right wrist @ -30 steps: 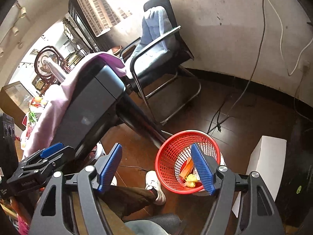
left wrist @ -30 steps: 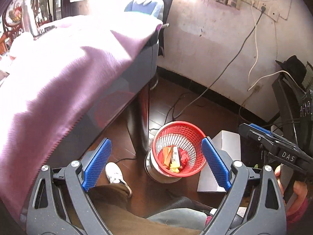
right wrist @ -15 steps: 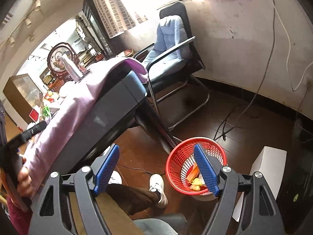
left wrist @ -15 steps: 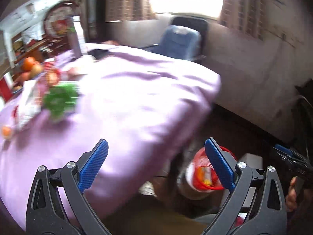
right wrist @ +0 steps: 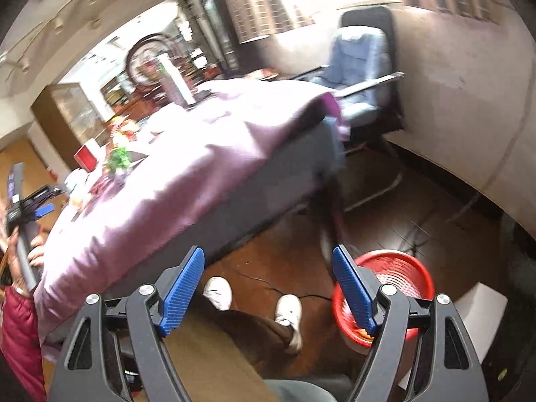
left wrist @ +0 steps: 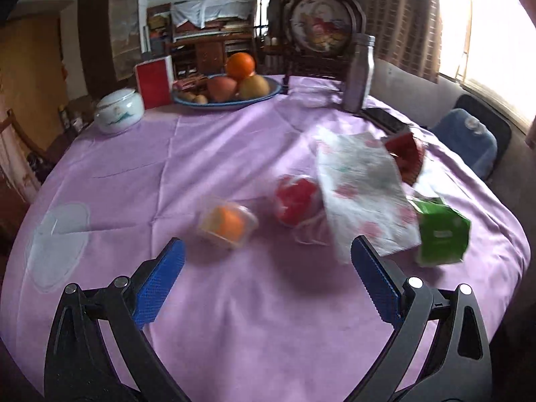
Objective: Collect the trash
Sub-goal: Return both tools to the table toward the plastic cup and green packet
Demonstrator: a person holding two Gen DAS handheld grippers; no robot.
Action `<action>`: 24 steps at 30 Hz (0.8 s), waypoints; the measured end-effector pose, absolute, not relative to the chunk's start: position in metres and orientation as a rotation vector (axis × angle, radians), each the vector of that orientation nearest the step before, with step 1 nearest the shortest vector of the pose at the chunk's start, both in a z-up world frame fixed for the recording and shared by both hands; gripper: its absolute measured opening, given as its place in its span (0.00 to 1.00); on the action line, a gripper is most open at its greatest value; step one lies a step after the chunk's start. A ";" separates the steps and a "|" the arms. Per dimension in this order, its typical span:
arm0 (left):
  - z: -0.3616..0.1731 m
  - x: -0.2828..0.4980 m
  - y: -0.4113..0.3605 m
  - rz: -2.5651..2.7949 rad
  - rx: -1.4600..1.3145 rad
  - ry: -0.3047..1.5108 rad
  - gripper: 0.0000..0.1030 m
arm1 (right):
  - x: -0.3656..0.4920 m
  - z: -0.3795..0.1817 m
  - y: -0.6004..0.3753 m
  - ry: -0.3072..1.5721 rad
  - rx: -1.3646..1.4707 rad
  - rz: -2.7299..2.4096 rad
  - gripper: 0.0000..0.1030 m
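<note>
Left gripper (left wrist: 268, 278), lower centre of its view, fingers wide w/ nothing between, is hovering over purple table (left wrist: 234, 335). Trash lying mid-frame: clear cup (left wrist: 227, 224), red wrapper (left wrist: 294, 201), floral napkin (left wrist: 361, 194), green carton (left wrist: 442, 234). Right gripper (right wrist: 268, 288), also spread, empty, is hanging near red bin (right wrist: 405, 278), lower right. Prob. step: picking next item; left needs lowering over cup, then closing.

One red basket (right wrist: 395, 288), one green carton (left wrist: 442, 234), one clear cup (left wrist: 227, 224), two white shoes (right wrist: 217, 291).
</note>
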State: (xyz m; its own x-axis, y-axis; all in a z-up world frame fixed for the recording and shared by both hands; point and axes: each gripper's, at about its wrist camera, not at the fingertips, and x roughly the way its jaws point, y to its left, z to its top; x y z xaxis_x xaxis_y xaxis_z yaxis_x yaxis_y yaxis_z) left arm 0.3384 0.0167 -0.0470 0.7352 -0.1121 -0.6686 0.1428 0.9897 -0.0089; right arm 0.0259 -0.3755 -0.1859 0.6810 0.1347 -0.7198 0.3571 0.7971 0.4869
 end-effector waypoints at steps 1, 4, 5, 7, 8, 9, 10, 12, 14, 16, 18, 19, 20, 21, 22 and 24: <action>-0.049 0.349 0.027 -0.135 0.022 0.757 0.93 | 0.036 -0.181 -0.368 0.825 0.646 -0.107 0.75; -0.062 0.374 0.043 -0.125 0.000 0.826 0.93 | 0.067 -0.164 -0.343 0.819 0.605 -0.024 0.75; -0.066 0.378 0.040 -0.124 0.013 0.838 0.93 | 0.077 -0.157 -0.333 0.815 0.583 0.004 0.75; -0.076 0.384 0.030 -0.137 0.068 0.863 0.93 | 0.099 -0.144 -0.314 0.809 0.534 0.056 0.76; -0.081 0.388 0.027 -0.147 0.092 0.889 0.93 | 0.110 -0.136 -0.302 0.804 0.504 0.085 0.76; -0.085 0.390 0.022 -0.178 0.107 0.916 0.93 | 0.119 -0.130 -0.292 0.798 0.481 0.106 0.80; -0.088 0.394 0.017 -0.200 0.113 0.933 0.93 | 0.129 -0.124 -0.283 0.789 0.454 0.126 0.82; -0.095 0.400 0.017 -0.223 0.106 0.984 0.94 | 0.152 -0.113 -0.264 0.770 0.402 0.158 0.84; -0.099 0.402 0.019 -0.231 0.095 1.002 0.94 | 0.173 -0.105 -0.250 0.766 0.362 0.180 0.84; -0.099 0.401 0.021 -0.233 0.086 1.005 0.94 | 0.199 -0.101 -0.239 0.780 0.339 0.189 0.84; -0.100 0.399 0.020 -0.229 0.095 1.007 0.94 | 0.223 -0.101 -0.231 0.811 0.322 0.190 0.84; -0.100 0.399 0.019 -0.226 0.105 1.009 0.94 | 0.232 -0.102 -0.225 0.824 0.308 0.186 0.84; -0.101 0.400 0.018 -0.224 0.115 1.010 0.94 | 0.240 -0.104 -0.221 0.839 0.287 0.174 0.84; -0.101 0.404 0.017 -0.221 0.129 1.013 0.94 | 0.248 -0.105 -0.217 0.858 0.256 0.159 0.87; -0.101 0.408 0.016 -0.218 0.140 1.015 0.94 | 0.257 -0.107 -0.212 0.877 0.225 0.149 0.90; -0.102 0.414 0.016 -0.203 0.161 1.007 0.95 | 0.275 -0.111 -0.200 0.915 0.165 0.129 0.92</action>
